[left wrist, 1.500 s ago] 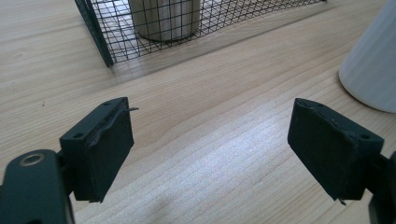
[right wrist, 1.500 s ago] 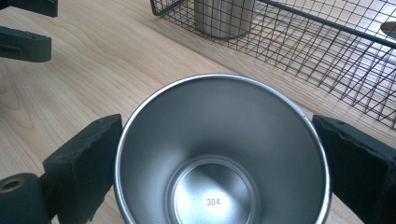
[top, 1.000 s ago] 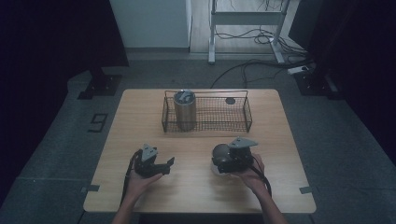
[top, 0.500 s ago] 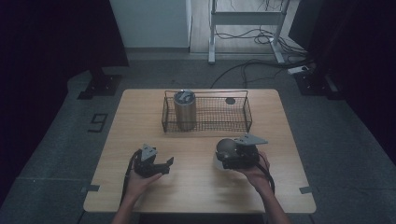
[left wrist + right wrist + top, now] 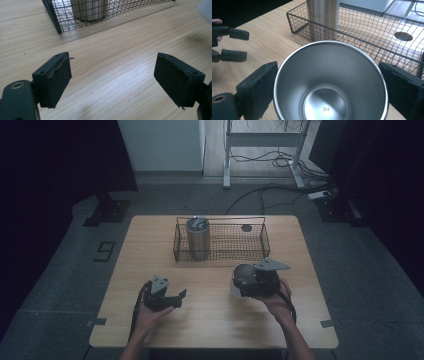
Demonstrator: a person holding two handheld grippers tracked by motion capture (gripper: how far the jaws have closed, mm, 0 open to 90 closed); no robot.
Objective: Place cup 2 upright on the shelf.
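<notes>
Holding a steel cup [image 5: 329, 82] sideways between my right gripper [image 5: 252, 282] pads, just off the table near the wire basket [image 5: 222, 251]. My left gripper [image 5: 112, 80] sits with its pads apart, nothing between them.

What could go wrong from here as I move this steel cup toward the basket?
The right gripper clamps the smooth steel cup by its outer wall only, so it could slip or tilt. The wire basket has a raised rim to clear, and the tumbler already standing inside could be knocked.
</notes>
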